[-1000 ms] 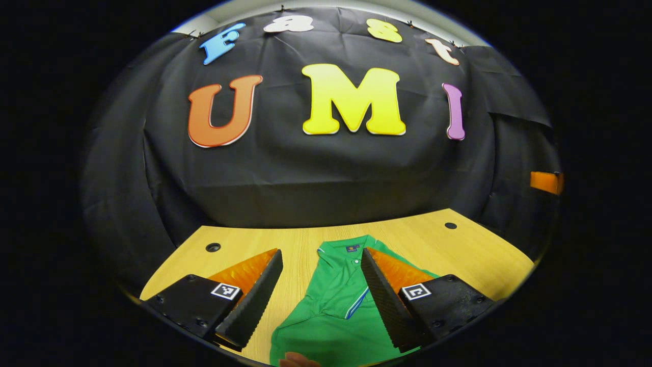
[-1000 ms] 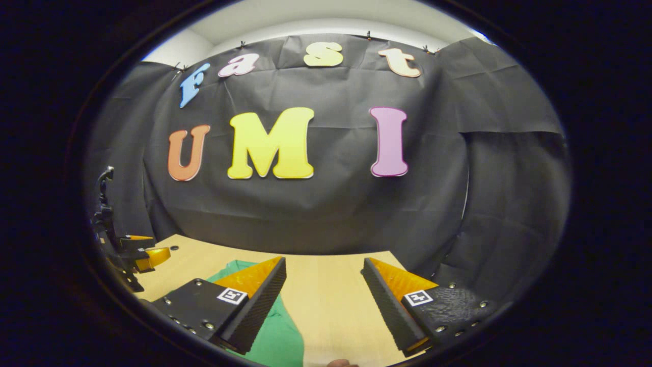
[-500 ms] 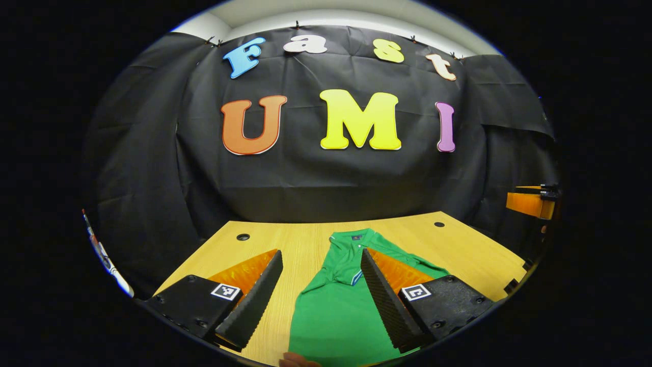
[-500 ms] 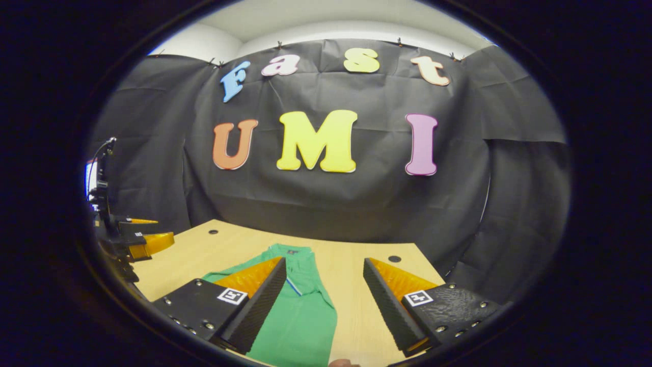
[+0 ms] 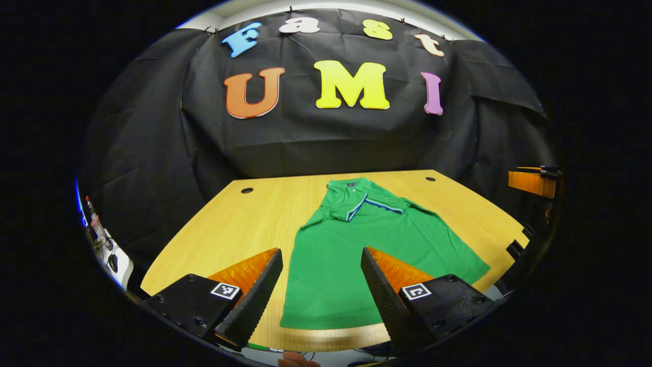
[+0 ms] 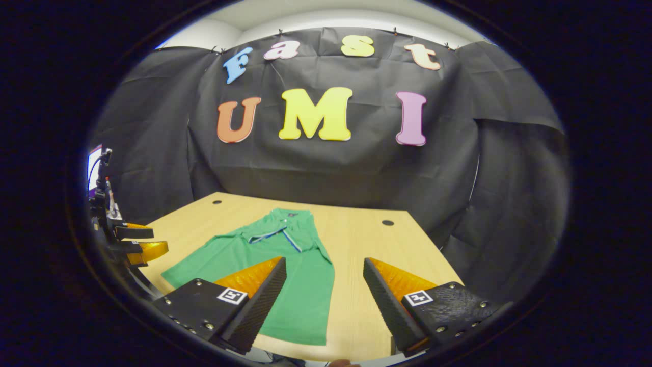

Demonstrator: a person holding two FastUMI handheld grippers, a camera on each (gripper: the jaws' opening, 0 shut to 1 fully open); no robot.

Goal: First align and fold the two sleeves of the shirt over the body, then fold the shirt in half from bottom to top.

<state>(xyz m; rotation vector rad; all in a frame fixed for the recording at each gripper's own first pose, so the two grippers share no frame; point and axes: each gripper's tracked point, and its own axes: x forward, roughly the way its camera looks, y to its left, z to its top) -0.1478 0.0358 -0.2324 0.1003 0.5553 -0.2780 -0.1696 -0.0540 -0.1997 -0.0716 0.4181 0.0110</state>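
Shirt [image 5: 356,250] position: flat on the desk [image 5: 239,224], collar toward the far wall, hem toward the near edge, both sleeves folded in over the chest.

Left hand-held gripper [image 5: 321,260]: released, jaws spread wide with nothing between the fingers. It is held above the near edge of the desk, pitched slightly downward and aimed along the shirt toward the collar. In the left gripper view the lower body of the shirt appears in the gap between the two fingers at lower centre of the frame, apart from both. A fingertip of the holding hand shows at the bottom edge.

Right hand-held gripper [image 6: 324,265]: released, jaws equally wide, nothing gripped. It is held over the near edge, level with a slight downward pitch. In the right gripper view the shirt [image 6: 285,270] lies left of centre, partly behind the left finger; bare desk [image 6: 367,239] shows between the fingers.

The left hand-held gripper appears again at the left edge of the right gripper view [image 6: 133,242], well apart from the shirt.
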